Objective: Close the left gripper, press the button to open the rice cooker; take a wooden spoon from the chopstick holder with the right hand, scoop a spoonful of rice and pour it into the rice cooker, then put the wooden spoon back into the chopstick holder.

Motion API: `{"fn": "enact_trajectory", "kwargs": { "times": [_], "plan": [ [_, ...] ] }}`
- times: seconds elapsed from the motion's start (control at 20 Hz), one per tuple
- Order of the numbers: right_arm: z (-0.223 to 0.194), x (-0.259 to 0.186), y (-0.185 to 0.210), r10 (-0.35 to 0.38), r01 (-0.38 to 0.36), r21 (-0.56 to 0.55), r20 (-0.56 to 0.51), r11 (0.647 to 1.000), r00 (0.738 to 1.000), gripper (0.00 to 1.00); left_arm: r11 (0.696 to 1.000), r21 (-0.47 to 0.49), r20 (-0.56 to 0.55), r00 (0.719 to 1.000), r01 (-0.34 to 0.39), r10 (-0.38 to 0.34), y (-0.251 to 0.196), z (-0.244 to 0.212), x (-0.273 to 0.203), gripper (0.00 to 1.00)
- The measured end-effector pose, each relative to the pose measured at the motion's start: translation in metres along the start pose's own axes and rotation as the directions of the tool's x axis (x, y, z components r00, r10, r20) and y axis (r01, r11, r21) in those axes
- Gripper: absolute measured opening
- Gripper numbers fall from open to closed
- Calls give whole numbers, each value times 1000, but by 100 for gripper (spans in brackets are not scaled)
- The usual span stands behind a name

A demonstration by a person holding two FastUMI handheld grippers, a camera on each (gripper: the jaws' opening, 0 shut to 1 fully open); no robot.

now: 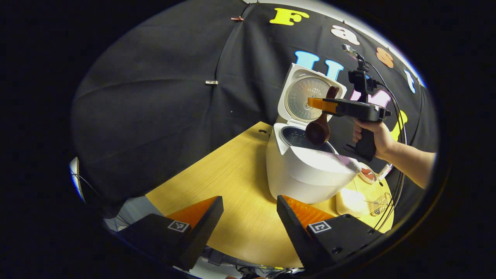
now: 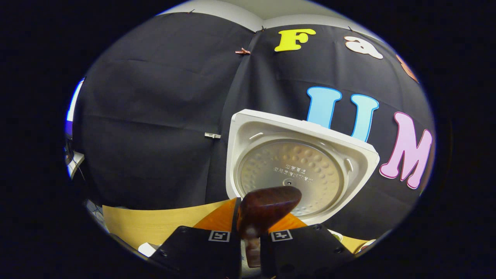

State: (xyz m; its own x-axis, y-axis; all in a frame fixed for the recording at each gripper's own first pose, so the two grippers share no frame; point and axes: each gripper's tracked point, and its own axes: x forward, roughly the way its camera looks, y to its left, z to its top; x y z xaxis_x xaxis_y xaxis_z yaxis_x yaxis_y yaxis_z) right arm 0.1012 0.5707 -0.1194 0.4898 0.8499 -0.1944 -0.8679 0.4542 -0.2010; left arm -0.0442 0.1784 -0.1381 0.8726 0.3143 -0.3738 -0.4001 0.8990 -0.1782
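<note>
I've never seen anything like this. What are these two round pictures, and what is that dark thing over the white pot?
No robot here: a person holds a hand-held claw in each hand, each carrying a camera. The left gripper view looks past the open left claw at a wooden table with a white rice cooker, lid up. The right claw, held by a hand, grips a wooden spoon over the pot. The right gripper view shows that spoon between its fingers, facing the lid.
</note>
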Motion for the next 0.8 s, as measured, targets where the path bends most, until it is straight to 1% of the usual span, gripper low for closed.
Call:
{"fn": "enact_trajectory", "kwargs": {
  "times": [0.15, 0.25, 0.35, 0.4, 0.45, 0.5, 0.65, 0.8],
  "plan": [
    [8, -7, -11, -19, 18, 60, 10, 998, 1000, 23, 1000, 9, 0, 1000, 5, -5, -6, -1, -5, 96],
    [18, -17, -24, -36, 33, 124, 24, 992, 999, 23, 1000, 13, 3, 1000, 13, -13, -13, -1, -7, 96],
    [28, -32, -41, -63, 54, 206, 36, 977, 997, 23, 999, 24, 6, 1000, 22, -22, -22, 1, -7, 96],
    [33, -40, -51, -78, 65, 249, 40, 966, 996, 23, 999, 30, 9, 1000, 28, -28, -27, 2, -9, 96],
    [36, -48, -62, -92, 76, 287, 43, 955, 995, 19, 999, 38, 13, 999, 35, -36, -33, 3, -10, 96],
    [38, -58, -74, -106, 85, 324, 47, 942, 993, 23, 998, 48, 17, 999, 43, -44, -40, 6, -11, 96],
    [37, -89, -116, -168, 138, 420, 35, 897, 985, 23, 994, 87, 27, 997, 68, -71, -62, 10, -14, 96],
    [29, -131, -162, -248, 209, 479, 19, 853, 969, 23, 989, 111, 27, 994, 99, -102, -89, 10, -20, 95]
  ]
}}
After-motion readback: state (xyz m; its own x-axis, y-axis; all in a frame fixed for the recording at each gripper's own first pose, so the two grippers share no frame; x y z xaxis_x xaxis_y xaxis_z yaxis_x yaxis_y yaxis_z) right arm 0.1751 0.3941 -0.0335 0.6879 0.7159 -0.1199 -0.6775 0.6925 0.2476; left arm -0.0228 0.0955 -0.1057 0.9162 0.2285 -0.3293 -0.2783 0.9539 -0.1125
